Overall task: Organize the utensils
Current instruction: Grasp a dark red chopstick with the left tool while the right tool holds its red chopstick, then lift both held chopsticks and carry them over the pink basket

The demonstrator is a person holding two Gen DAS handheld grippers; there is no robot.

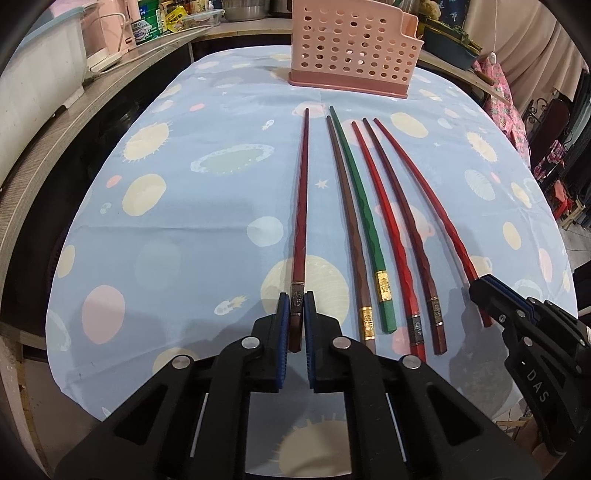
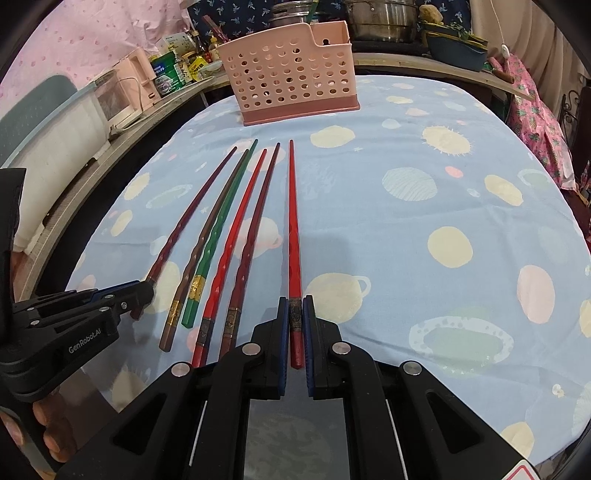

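Several chopsticks lie side by side on the blue patterned tablecloth [image 1: 184, 206], tips toward a pink perforated utensil basket [image 1: 354, 48] at the far edge; the basket also shows in the right wrist view [image 2: 295, 81]. My left gripper [image 1: 296, 299] is shut on the thick end of the leftmost dark red chopstick [image 1: 301, 206], which also shows in the right wrist view [image 2: 192, 214]. My right gripper [image 2: 296, 301] is shut on the thick end of the rightmost bright red chopstick [image 2: 293, 229], also seen in the left wrist view [image 1: 424, 195]. Between them lie brown [image 1: 343, 206], green [image 1: 360, 206], red [image 1: 384, 229] and dark red [image 1: 400, 221] chopsticks.
A wooden counter [image 1: 55, 140] curves along the left with a white appliance [image 1: 33, 70], a pink appliance [image 2: 138, 79], cans and jars. Metal pots [image 2: 380, 18] and a dark bowl [image 2: 456, 50] stand behind the basket. Pink floral cloth [image 2: 535, 114] hangs at the right.
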